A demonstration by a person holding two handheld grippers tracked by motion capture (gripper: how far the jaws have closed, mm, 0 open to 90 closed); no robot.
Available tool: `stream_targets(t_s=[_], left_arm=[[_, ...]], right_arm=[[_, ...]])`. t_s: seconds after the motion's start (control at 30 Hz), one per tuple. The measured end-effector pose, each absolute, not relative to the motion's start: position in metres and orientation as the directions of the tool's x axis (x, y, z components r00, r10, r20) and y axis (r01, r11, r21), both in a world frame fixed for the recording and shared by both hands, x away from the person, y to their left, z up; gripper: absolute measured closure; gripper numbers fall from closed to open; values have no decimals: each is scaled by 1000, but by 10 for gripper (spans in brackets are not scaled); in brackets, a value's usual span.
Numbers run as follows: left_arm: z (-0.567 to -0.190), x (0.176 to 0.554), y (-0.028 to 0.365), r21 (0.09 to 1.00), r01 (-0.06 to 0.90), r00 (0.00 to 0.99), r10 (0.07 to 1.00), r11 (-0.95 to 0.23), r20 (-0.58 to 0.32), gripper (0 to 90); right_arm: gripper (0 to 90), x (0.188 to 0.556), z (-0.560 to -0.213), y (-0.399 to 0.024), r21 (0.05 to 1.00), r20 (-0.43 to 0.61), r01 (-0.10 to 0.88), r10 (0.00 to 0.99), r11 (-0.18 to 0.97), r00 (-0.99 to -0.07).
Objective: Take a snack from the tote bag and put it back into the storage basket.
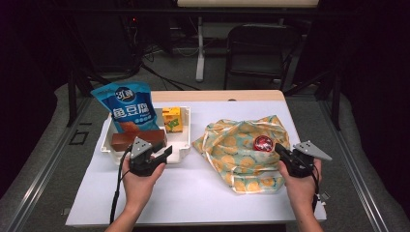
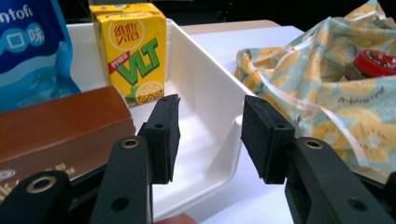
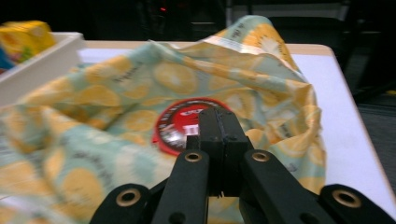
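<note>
Red-lidded jar [image 1: 263,143] lies lid-up in the lemon-print cloth bag [image 1: 232,145], near the desk's [image 1: 193,188] right edge. Right hand-held gripper [image 1: 279,149] closed, empty; left hand-held gripper [image 1: 164,151] parted, empty.

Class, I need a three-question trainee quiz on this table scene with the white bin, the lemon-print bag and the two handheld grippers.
1. True or false: the right gripper has its jaws shut.
2. What stands in the white bin beside the blue snack bag?
A. yellow drink carton
B. green bottle
C. metal can
3. Which item with a red lid sits in the lemon-print bag?

Key: 1 true; 2 A; 3 a jar.
</note>
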State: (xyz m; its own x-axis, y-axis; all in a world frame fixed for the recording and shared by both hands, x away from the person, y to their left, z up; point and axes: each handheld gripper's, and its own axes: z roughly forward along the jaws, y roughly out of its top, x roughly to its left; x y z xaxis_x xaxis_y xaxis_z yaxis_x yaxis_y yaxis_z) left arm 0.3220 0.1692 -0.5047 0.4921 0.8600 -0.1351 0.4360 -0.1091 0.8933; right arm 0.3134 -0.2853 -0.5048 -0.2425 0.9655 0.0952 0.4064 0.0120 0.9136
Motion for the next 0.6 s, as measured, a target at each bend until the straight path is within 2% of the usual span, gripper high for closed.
stream_targets(t_s=[0.13, 0.23, 0.47, 0.6], left_arm=[[-509, 320, 173, 888, 448, 484, 863, -105, -142, 571], [-512, 320, 174, 885, 454, 482, 863, -102, -148, 572], [-514, 321, 174, 884, 457, 483, 863, -105, -147, 572], [-518, 322, 175, 876, 471, 479, 865, -105, -153, 572]], right_arm=[[900, 319, -519, -288, 894, 106, 447, 972, -1, -210], [900, 319, -532, -286, 867, 114, 499, 967, 14, -226], [900, 328, -561, -287, 766, 119, 642, 971, 42, -207], [900, 330, -563, -291, 742, 139, 670, 973, 20, -183]])
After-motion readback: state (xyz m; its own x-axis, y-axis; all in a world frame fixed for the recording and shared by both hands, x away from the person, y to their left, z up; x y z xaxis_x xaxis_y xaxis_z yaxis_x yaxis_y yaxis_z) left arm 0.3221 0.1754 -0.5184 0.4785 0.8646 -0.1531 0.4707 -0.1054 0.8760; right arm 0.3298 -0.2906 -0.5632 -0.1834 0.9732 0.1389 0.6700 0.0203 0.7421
